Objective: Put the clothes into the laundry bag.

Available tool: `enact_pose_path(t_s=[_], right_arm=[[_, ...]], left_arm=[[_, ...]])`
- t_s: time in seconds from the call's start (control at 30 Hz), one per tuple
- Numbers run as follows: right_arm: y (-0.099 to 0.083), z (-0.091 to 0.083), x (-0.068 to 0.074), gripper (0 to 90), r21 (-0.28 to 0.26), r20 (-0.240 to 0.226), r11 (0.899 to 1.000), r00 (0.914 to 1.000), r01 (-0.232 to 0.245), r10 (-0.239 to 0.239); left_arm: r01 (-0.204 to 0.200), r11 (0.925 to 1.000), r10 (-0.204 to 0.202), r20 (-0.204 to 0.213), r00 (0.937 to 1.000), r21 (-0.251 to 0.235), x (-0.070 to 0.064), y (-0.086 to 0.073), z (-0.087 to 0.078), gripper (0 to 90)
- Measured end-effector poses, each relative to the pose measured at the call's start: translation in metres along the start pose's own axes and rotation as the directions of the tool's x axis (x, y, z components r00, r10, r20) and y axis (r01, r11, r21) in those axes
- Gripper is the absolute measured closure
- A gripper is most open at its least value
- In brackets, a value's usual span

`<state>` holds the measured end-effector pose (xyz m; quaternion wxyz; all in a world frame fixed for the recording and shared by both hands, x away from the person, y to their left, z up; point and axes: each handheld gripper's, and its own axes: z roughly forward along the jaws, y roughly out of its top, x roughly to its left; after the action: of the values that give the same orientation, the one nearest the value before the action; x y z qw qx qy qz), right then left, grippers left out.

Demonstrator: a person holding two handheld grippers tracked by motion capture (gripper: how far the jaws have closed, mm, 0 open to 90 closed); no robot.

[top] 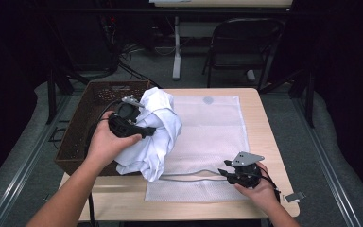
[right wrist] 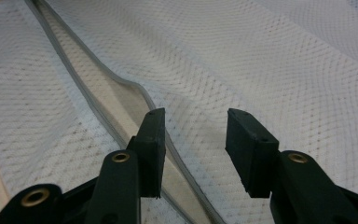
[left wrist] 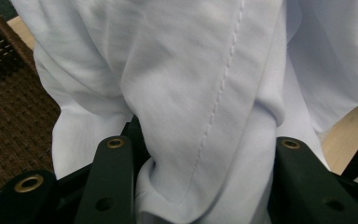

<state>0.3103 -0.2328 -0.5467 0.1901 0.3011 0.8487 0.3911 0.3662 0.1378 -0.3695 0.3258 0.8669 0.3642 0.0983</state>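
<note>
White garment point(top: 153, 130) bunched at left side of table point(top: 264, 127), draped partly over rim of brown wicker basket point(top: 87, 118) and partly onto mesh laundry bag point(top: 212, 127). Left gripper point(top: 144, 130) clamped on it: in the left gripper view a seamed fold of cloth point(left wrist: 200, 107) is pinched between the two jaws and hangs over them. Bag lies flat, grey zipper edge point(right wrist: 88, 95) gaping. Right gripper point(right wrist: 193, 135) jaws apart, holding nothing, poised just over mesh, left jaw beside the zipper edge
</note>
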Motion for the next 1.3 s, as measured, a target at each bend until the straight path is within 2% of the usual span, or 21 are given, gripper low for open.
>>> enact_pose_path(t_s=[0.13, 0.27, 0.4, 0.5, 0.57, 0.67, 0.83, 0.9, 1.07, 1.17, 1.3], right_arm=[[0.004, -0.001, 0.0, 58.3, -0.006, -0.024, 1.0, 0.9997, -0.011, 0.011], [0.012, -0.002, 0.0, 60.1, -0.007, -0.051, 1.0, 0.9987, -0.002, 0.001], [0.02, 0.005, 0.001, 60.3, -0.008, -0.09, 1.0, 0.9959, -0.009, 0.008], [0.027, 0.012, 0.002, 59.8, 0.003, -0.094, 1.0, 0.9955, 0.006, -0.005], [0.032, 0.015, 0.002, 55.1, -0.01, -0.101, 1.0, 0.9949, 0.01, -0.011], [0.037, 0.021, 0.002, 53.6, -0.019, -0.092, 1.0, 0.9954, 0.022, -0.023], [0.039, 0.028, 0.0, 53.3, -0.043, -0.105, 0.999, 0.9943, -0.025, 0.02], [0.039, 0.03, 0.0, 54.0, -0.041, -0.097, 0.999, 0.995, -0.029, 0.025], [0.032, 0.034, 0.005, 60.9, -0.016, -0.081, 1.0, 0.9965, 0.017, -0.018], [0.028, 0.037, 0.009, 62.0, 0.001, -0.08, 0.999, 0.9957, 0.045, -0.045], [0.026, 0.039, 0.013, 62.5, 0.013, -0.078, 0.998, 0.9947, 0.069, -0.067]], left_arm=[[-0.013, 0.9999, 0.013, 0.025, 0.9996, 0.001, -0.007, -0.004, 0.002, 59.0], [-0.019, 0.9997, 0.02, 0.025, 0.9995, -0.014, -0.013, -0.006, 0.003, 59.0], [-0.02, 0.9993, 0.021, 0.045, 0.9988, -0.031, -0.017, -0.008, 0.004, 58.9], [-0.022, 0.999, 0.024, 0.045, 0.9987, -0.038, -0.021, -0.01, 0.005, 59.0], [-0.03, 0.9987, 0.032, 0.046, 0.9984, -0.04, -0.023, -0.011, 0.006, 59.0], [-0.027, 0.9985, 0.03, 0.065, 0.9974, -0.047, -0.025, -0.014, 0.009, 59.0], [-0.021, 0.9984, 0.025, 0.068, 0.9974, -0.052, -0.027, -0.017, 0.014, 58.9], [-0.03, 0.9986, 0.033, 0.072, 0.9969, -0.043, -0.029, -0.018, 0.016, 59.0], [-0.035, 0.9983, 0.039, 0.095, 0.9947, -0.047, -0.033, -0.022, 0.019, 58.9], [-0.042, 0.9974, 0.047, 0.089, 0.995, -0.059, -0.036, -0.024, 0.019, 58.8], [-0.036, 0.9958, 0.046, 0.12, 0.9917, -0.084, -0.043, -0.027, 0.022, 58.8]])
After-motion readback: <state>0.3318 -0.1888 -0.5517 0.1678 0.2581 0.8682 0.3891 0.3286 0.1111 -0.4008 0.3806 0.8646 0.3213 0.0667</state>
